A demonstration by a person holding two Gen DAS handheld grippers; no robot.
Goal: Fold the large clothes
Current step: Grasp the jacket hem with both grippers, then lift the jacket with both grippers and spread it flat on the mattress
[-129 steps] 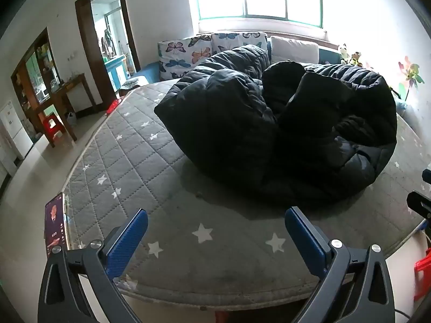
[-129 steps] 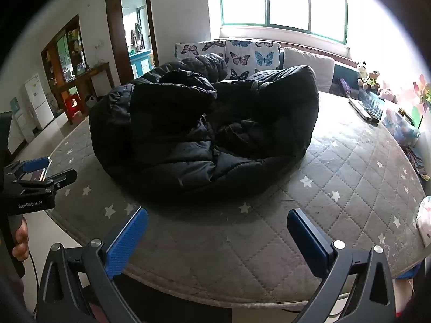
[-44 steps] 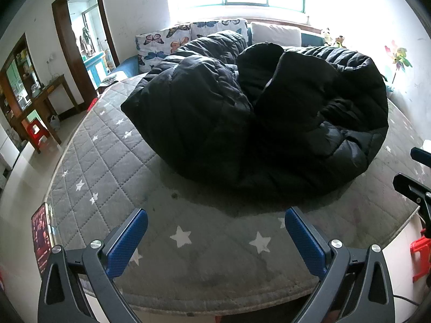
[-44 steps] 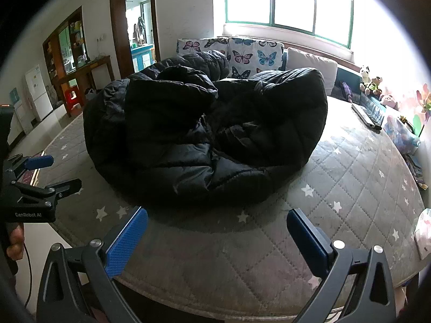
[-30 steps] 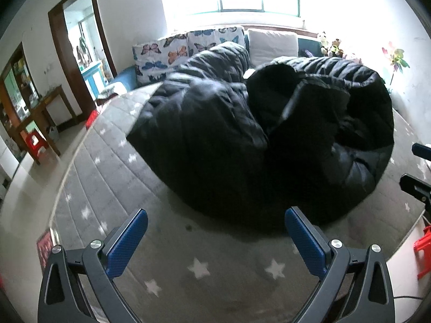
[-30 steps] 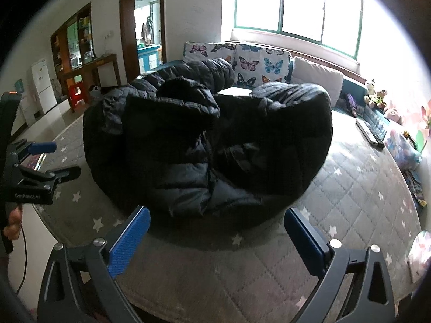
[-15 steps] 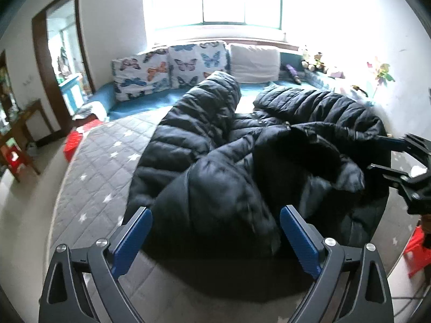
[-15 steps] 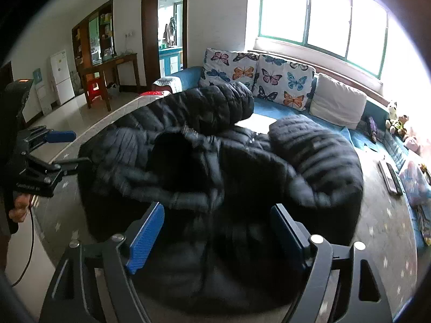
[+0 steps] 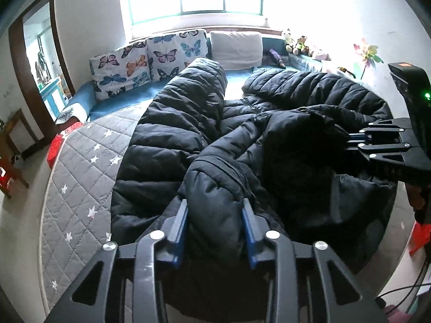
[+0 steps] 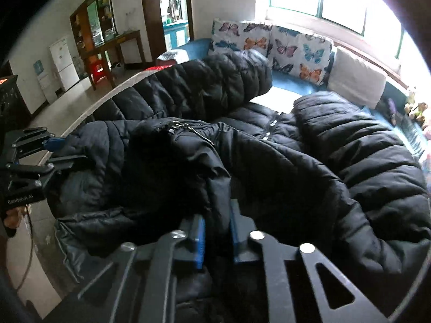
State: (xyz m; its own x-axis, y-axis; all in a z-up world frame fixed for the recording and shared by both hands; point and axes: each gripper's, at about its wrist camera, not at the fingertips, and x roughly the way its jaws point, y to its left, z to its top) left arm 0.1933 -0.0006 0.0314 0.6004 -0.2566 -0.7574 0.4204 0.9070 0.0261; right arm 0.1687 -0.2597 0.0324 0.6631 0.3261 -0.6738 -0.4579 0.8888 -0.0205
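Observation:
A big black puffer coat [image 9: 188,134] lies crumpled on a grey star-quilted mattress [image 9: 80,167]. My left gripper [image 9: 215,215] is shut on a thick fold of the coat's near edge, with fabric bulging between its blue pads. My right gripper [image 10: 216,228] is shut on another fold of the coat [image 10: 296,167] near its front opening and zipper. Each gripper also shows in the other's view, the right gripper [image 9: 355,140] at the coat's right side and the left gripper [image 10: 56,148] at its left side.
Butterfly cushions [image 9: 150,59] and a white pillow [image 9: 237,45] line the blue bench under the window. Stuffed toys [image 9: 296,43] sit at the back right. A doorway [image 10: 172,8], a wooden table [image 10: 113,45] and a red stool [image 10: 97,70] stand to the left.
Both grippers have moved forward from the mattress edge onto the coat and closed from wide open onto folds of it.

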